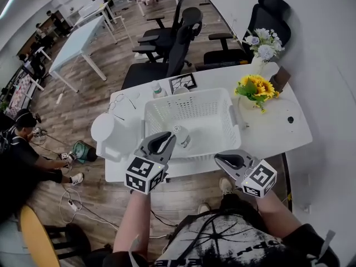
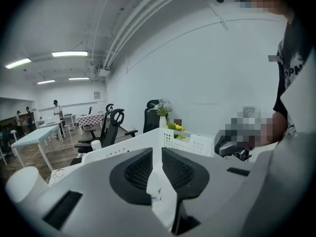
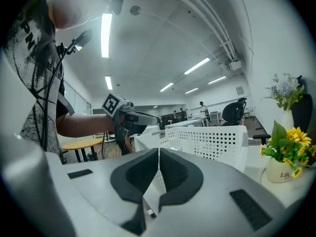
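1. Currently your left gripper (image 1: 167, 142) pinches a small white bottle (image 1: 181, 136) between its jaws, at the near left corner of the white basket (image 1: 192, 100) in the middle of the counter (image 1: 278, 135).
2. Your right gripper (image 1: 221, 159) has its jaws pressed together with nothing between them. It hovers at the counter's near edge, just beside the basket's near right corner.
3. Sunflowers (image 1: 255, 87) stand toward the counter's far right corner, and a white jug (image 1: 108, 133) sits at its left edge.
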### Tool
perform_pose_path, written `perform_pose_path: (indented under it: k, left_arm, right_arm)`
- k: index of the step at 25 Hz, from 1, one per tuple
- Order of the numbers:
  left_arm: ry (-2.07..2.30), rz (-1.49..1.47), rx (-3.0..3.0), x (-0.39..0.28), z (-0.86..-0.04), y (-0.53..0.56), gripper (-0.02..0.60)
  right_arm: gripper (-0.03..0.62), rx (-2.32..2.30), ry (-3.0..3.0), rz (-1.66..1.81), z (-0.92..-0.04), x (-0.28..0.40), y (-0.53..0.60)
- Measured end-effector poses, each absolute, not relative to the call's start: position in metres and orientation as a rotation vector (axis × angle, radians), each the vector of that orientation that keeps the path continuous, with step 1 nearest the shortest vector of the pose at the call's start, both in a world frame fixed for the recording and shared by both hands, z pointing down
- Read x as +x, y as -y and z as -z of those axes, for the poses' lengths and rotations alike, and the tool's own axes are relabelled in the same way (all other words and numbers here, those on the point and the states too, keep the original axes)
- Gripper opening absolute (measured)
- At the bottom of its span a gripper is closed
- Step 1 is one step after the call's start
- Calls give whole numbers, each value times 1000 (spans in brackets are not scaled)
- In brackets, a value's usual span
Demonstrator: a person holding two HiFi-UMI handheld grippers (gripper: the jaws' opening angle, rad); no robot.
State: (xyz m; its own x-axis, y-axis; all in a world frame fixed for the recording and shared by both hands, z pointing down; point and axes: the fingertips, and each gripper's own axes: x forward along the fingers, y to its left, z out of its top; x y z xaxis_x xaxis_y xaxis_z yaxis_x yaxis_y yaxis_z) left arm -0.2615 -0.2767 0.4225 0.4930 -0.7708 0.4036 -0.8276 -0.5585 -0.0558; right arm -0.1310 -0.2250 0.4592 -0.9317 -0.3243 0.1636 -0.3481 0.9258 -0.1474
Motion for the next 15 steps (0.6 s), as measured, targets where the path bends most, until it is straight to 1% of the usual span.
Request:
perform_pose_path:
  k: [2,4,11,15]
  left_arm:
    - [1370,-653,2564,-260,-430,284,79]
    - [1349,-726,2537,-260,-440,291,93]
    - [1298,-924,2439,-263,-471,310,170]
    - [1252,-998,2393,-262,-487,318,188]
  right_arm:
    - [25,517,2948,-270,-461,-128,226]
    - [25,514,2951,-273,-461,-127,227]
    - [25,494,2962,-291,-462,-121,232]
    - [25,470,2963,-291,-462,-121,232]
